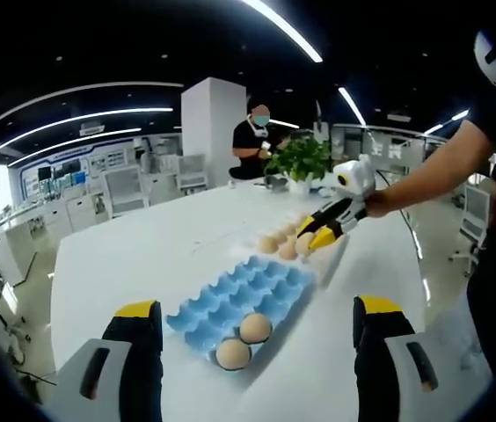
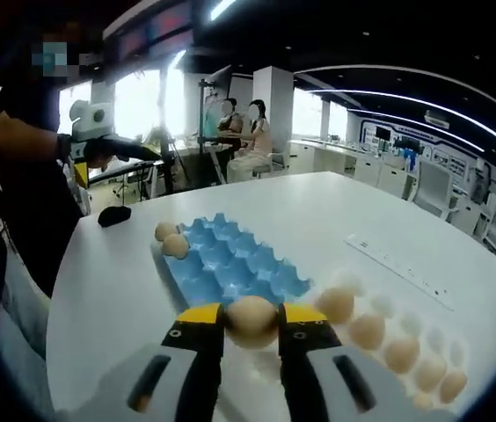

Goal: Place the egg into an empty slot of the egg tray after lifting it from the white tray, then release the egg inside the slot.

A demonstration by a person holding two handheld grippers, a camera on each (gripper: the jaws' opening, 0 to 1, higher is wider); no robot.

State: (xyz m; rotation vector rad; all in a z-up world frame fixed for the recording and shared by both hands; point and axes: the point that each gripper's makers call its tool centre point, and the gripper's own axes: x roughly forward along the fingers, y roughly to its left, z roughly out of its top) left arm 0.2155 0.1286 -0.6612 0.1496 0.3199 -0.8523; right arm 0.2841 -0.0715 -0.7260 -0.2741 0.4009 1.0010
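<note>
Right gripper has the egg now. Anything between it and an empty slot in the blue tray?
Nothing visible. The right gripper is shut on the egg, just short of the blue egg tray. The near slots are empty; two eggs sit at its far end.

Opposed views, shared egg tray (image 1: 239, 303)

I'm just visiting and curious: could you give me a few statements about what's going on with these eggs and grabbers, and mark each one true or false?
1. The right gripper is clamped on an egg. True.
2. The blue egg tray is completely full. False: it holds two eggs at one end, and the other slots are empty.
3. The left gripper is carrying an egg. False: its jaws stand apart with nothing between them.
4. More eggs lie in a white tray beside the blue one. True.
5. A potted plant stands on the table. True.
</note>
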